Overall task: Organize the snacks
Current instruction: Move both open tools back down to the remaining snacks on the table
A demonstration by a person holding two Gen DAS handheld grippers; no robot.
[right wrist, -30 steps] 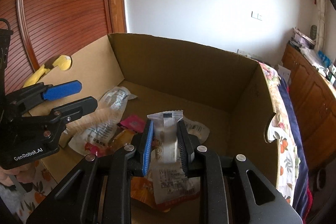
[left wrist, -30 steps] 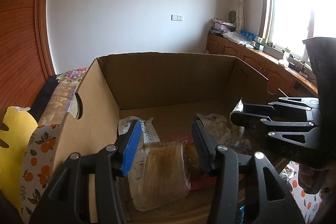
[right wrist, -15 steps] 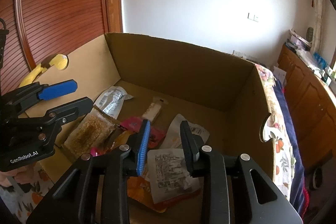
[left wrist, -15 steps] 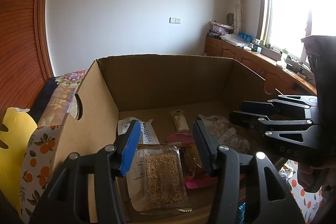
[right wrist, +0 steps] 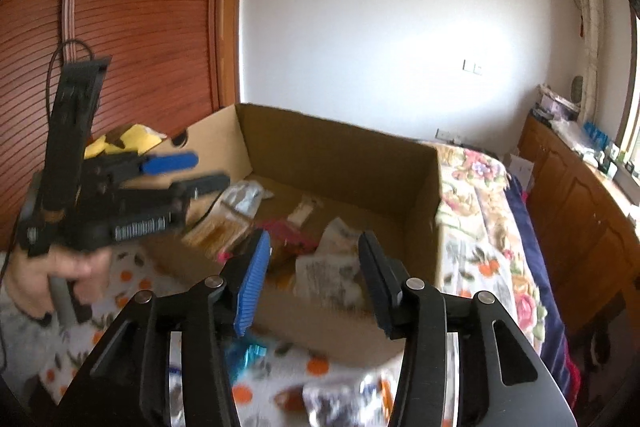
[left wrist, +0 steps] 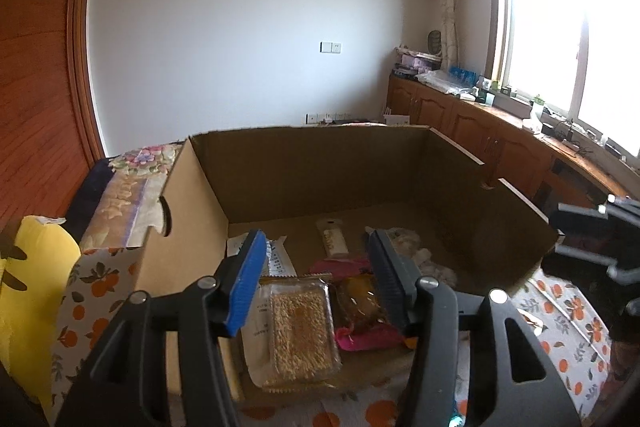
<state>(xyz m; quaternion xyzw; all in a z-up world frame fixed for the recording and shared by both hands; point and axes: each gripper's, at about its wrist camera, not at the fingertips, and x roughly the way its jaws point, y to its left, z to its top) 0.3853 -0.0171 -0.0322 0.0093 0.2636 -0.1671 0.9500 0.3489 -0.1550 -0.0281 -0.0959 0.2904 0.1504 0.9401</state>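
Observation:
An open cardboard box (left wrist: 192,223) (right wrist: 332,151) holds several snack packets. A clear pack of a grainy brown bar (left wrist: 298,331) lies at the box's near end, next to a pink packet (left wrist: 368,337) and a small white bar (left wrist: 331,241). My left gripper (left wrist: 316,283) is open and empty, just in front of the box. My right gripper (right wrist: 312,279) is open and empty, held back above the table in front of the box. A white printed packet (right wrist: 328,275) lies in the box between its fingers in view.
The table has a cloth with an orange-fruit print (right wrist: 132,283). Loose packets lie on it before the box, a blue one (right wrist: 248,355) and a dark one (right wrist: 340,399). A yellow cushion (left wrist: 28,299) sits left of the box. A flowered bedspread (right wrist: 480,227) lies right.
My right gripper opened and dropped the white bar into the box, then pulled back and up out of it. My left gripper also drew back a little. The grainy bar pack settled flat.

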